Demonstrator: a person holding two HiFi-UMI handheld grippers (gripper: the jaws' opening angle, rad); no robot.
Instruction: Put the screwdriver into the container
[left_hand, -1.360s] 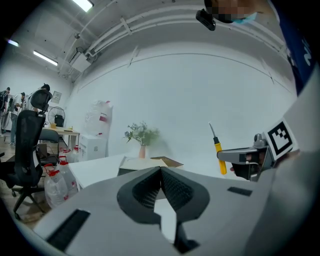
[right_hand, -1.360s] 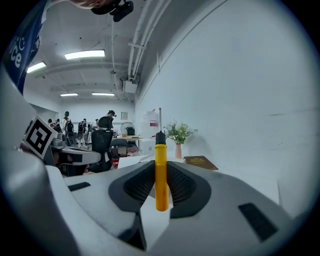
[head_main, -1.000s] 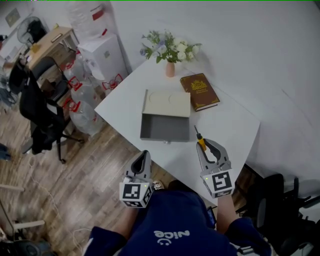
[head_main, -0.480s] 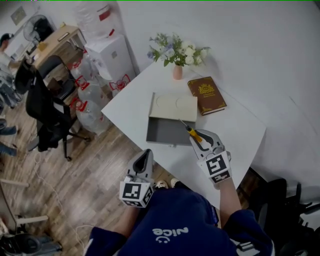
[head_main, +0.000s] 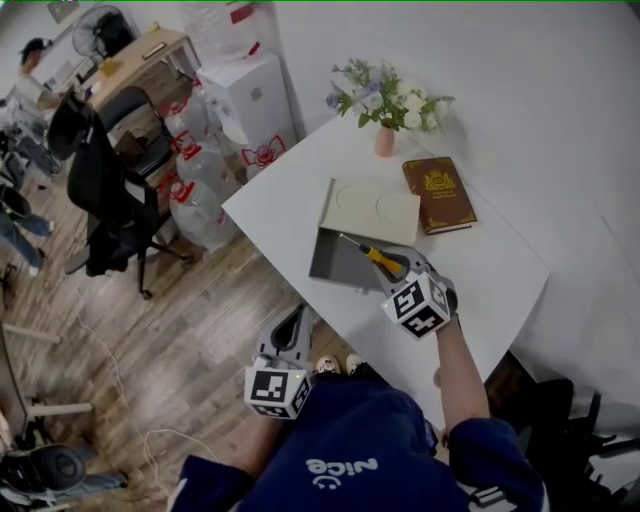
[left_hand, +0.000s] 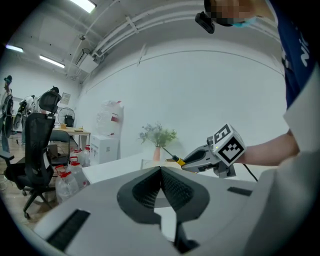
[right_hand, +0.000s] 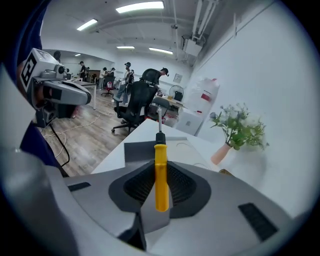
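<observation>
1. The right gripper (head_main: 397, 268) pinches the screwdriver (head_main: 380, 257) by its yellow handle, shaft leading and sloping down. That hold looks meant to send the tool tip first into the container (head_main: 338, 262).
2. The screwdriver is not in yet. From the head view its tip hangs over the grey container's open inside and its handle over the near right corner.
3. The container sits open on the white table (head_main: 500, 270), a pale lid (head_main: 372, 210) at its far side, so nothing bars the drop.
4. The left gripper (head_main: 298, 316) hangs off the table's near edge, jaws pressed together on nothing. It appears parked clear, since this job needs one hand.
5. Only the right gripper view shows the grip itself: both pads bear on the handle's lower half and the shaft points ahead at the container.
6. Only the left gripper view gives a side look, with the screwdriver held above the tabletop, touching nothing.
7. Only the head view maps the layout, with a book (head_main: 440, 195) and flowers (head_main: 392, 98) well beyond the container.
</observation>
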